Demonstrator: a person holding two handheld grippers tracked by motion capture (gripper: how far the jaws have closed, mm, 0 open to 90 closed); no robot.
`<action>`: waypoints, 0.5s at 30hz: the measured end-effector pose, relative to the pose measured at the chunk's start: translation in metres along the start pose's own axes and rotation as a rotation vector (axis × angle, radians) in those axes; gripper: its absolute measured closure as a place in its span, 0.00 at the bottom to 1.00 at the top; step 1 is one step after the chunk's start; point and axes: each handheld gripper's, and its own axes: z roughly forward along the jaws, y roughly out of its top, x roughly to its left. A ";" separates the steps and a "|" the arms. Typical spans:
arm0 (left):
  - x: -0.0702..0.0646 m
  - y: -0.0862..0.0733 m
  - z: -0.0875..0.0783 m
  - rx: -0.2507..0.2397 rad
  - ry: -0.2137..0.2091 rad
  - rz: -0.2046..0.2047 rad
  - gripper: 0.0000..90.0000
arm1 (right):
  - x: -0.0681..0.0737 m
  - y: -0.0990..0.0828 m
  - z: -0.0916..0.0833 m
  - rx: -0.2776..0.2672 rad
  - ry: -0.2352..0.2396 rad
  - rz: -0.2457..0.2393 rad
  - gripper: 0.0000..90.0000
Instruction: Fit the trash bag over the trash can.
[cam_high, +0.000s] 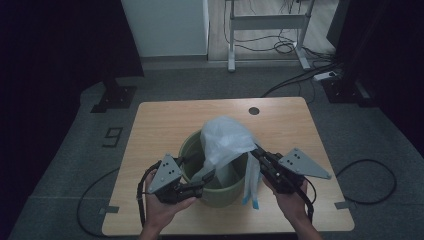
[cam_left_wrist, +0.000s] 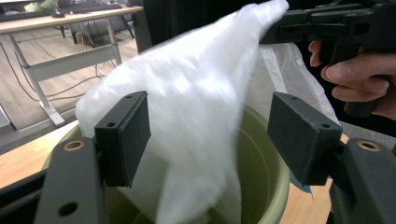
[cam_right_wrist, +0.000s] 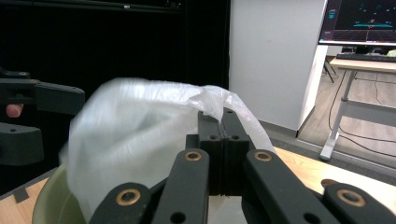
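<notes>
High view: your right gripper (cam_high: 258, 153) is clamped closed on the edge of the white plastic bag (cam_high: 226, 140), lifting it above the green bin (cam_high: 220, 194) standing on the wooden table (cam_high: 160, 120). Your left gripper (cam_left_wrist: 210, 135) has its jaws spread wide, straddling the bag at the bin's rim without gripping it.

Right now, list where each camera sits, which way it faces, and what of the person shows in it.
High view: above the person's side, facing forward and down on the light wooden table; both forearms, the left gripper and the right gripper show.
Left gripper view: rides the left gripper, faces between open jaws at the thin white plastic bag over the round green bin; the other hand shows.
Right gripper view: rides the right gripper, jaws shut on the bag.
All share the bag.
</notes>
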 end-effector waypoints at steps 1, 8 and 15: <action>0.000 0.001 0.000 -0.001 -0.002 0.000 0.32 | 0.000 0.000 -0.001 0.002 -0.001 -0.002 0.99; -0.003 0.007 0.016 0.023 -0.046 0.008 0.32 | 0.006 0.002 0.005 0.010 0.034 -0.017 0.99; -0.006 0.001 0.032 0.049 -0.086 0.010 0.47 | 0.018 0.001 0.020 0.043 0.097 -0.030 0.99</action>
